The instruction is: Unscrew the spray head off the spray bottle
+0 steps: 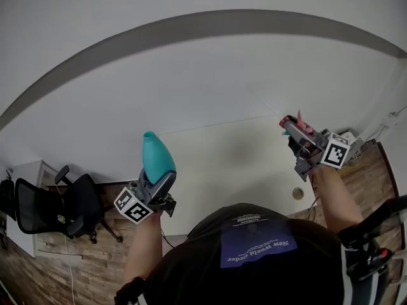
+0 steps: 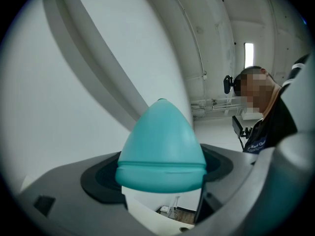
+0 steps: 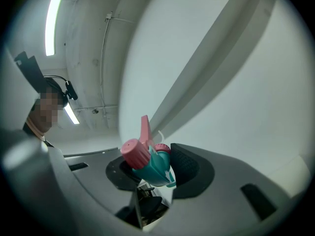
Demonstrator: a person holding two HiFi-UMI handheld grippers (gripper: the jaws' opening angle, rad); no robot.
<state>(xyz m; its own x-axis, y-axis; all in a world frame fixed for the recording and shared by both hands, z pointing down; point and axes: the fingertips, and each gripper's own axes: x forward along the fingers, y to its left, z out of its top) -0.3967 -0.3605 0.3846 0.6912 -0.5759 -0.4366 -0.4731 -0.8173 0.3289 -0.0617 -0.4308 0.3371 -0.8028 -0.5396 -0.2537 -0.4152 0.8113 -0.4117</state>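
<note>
Teal plastic spray bottle (image 2: 161, 146), likely light and slick, sits clamped by its wide body in my left hand-held gripper (image 1: 154, 184), above the tabletop's (image 1: 241, 164) near edge. My right hand-held gripper (image 1: 304, 142) pinches the detached pink-and-teal spray head (image 3: 147, 161), held well apart from the bottle.

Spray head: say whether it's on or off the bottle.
Off: the right gripper holds the spray head, apart from the bottle in the left gripper.

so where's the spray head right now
The spray head is clamped in the right gripper, at the head view's right, well apart from the teal bottle in the left gripper.
</note>
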